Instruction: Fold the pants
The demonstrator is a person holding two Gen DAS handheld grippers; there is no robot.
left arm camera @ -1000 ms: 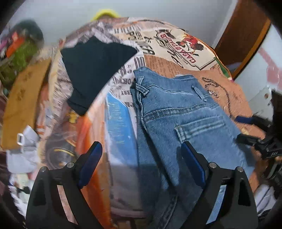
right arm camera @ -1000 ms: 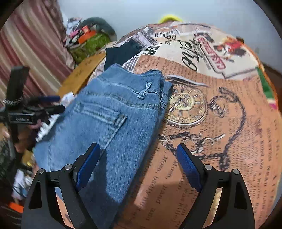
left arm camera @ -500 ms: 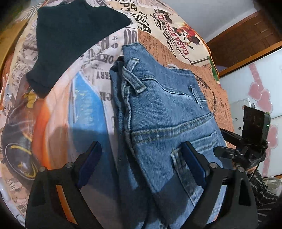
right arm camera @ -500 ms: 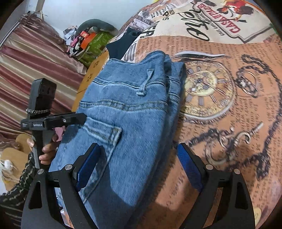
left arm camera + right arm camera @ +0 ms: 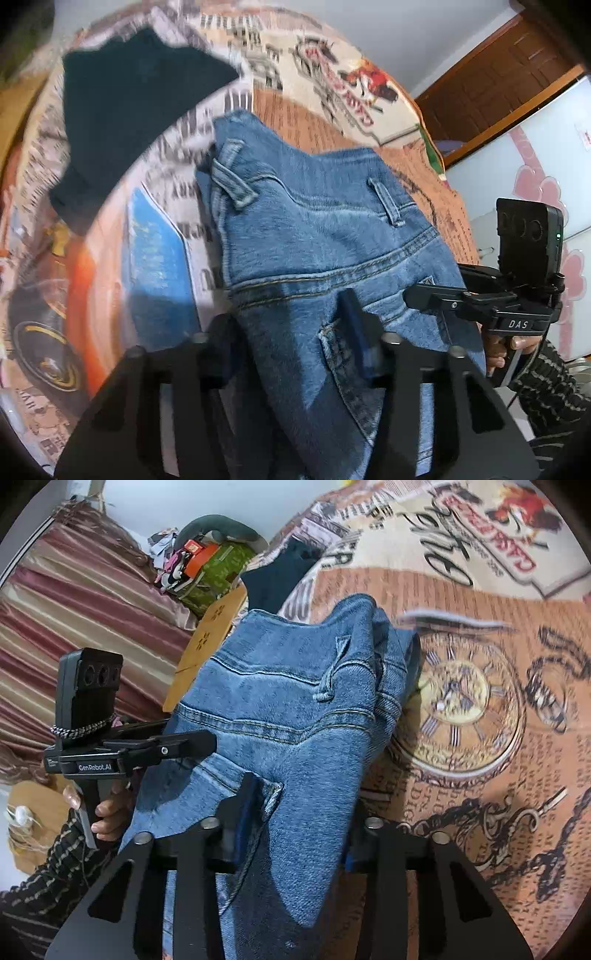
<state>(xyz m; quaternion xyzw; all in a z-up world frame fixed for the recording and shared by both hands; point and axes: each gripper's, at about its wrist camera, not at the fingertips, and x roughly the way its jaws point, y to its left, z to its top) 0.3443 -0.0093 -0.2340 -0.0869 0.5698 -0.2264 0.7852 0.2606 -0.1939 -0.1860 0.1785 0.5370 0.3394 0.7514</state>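
Blue denim jeans (image 5: pixel 314 236) lie folded on a printed bedspread (image 5: pixel 321 122), waistband away from me, back pocket up. My left gripper (image 5: pixel 291 343) is shut on the jeans' left edge near the pocket. My right gripper (image 5: pixel 295 819) is shut on the jeans (image 5: pixel 295 701) at their right edge, by the pocket corner. Each gripper shows in the other's view: the right one (image 5: pixel 439 295) at the jeans' right side, the left one (image 5: pixel 184 746) at their left side.
A dark navy garment (image 5: pixel 125 110) lies on the bedspread (image 5: pixel 461 701) beyond the jeans to the left. A pile of bags and clothes (image 5: pixel 207 565) and a striped curtain (image 5: pixel 74 627) stand left of the bed. A wooden door (image 5: pixel 498 77) is at right.
Both grippers moved in onto the jeans and closed from open onto the denim near the back pocket. The fabric has bunched up between the fingers.
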